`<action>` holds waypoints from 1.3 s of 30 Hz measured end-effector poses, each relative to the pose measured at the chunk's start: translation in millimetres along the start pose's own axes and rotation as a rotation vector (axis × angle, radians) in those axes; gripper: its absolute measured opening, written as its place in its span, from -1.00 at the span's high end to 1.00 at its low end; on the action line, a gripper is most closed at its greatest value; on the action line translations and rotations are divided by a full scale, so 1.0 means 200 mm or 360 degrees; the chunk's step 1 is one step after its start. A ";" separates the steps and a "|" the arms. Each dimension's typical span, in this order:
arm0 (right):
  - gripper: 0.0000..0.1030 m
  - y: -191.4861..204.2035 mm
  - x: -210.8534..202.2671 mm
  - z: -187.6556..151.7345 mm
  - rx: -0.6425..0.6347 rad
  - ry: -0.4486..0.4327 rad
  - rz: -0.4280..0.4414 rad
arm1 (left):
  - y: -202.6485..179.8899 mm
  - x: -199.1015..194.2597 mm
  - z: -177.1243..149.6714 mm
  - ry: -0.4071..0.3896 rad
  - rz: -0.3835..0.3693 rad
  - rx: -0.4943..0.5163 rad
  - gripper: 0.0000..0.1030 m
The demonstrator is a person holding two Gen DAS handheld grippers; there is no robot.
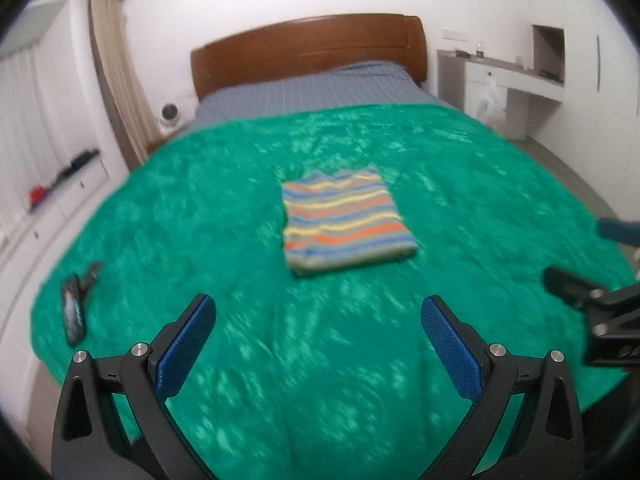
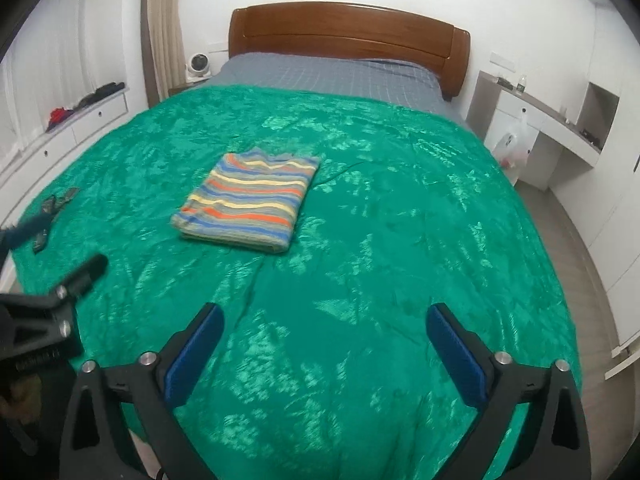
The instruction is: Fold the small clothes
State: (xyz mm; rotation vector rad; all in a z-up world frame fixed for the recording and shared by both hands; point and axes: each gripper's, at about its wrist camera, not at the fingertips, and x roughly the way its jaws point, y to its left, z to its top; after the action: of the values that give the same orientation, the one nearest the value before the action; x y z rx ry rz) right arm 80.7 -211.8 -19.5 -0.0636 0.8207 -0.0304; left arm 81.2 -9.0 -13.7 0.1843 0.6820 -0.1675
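Left gripper (image 1: 319, 314) and right gripper (image 2: 325, 322): fingers spread wide, nothing between them, both above the near blanket (image 2: 360, 240). Folded striped shirt (image 1: 344, 220) lies mid-bed, well beyond both. Headboard (image 2: 348, 36) farthest.

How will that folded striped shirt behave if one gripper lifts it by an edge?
The striped shirt is soft cloth in stacked layers, so it would likely droop and unfold if lifted by one edge. It looks light for its size. Pushed, it would probably bunch or drag on the plush green blanket rather than slide cleanly.
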 end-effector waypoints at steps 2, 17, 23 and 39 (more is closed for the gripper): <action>-0.99 0.01 -0.03 -0.03 -0.0012 0.0000 -0.0006 | -0.01 -0.04 -0.01 -0.0009 0.0025 -0.0010 -0.99; -0.99 0.06 -0.39 -0.03 0.0017 -0.0145 0.0091 | 0.12 -0.29 0.02 0.0075 0.0094 -0.0212 -1.00; -0.99 0.15 -0.41 -0.01 -0.0046 -0.0170 0.0101 | 0.12 -0.34 0.01 0.0070 0.0064 -0.0189 -0.99; -0.99 0.14 -0.33 -0.07 -0.0036 -0.0084 0.0082 | 0.11 -0.33 -0.02 0.0062 0.0080 -0.0201 -0.99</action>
State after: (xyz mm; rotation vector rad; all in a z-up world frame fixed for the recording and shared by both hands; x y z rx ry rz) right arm 25.7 -181.5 16.4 -0.0642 0.7697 0.0290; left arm 32.7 19.1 26.9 0.0838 0.7238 -0.0728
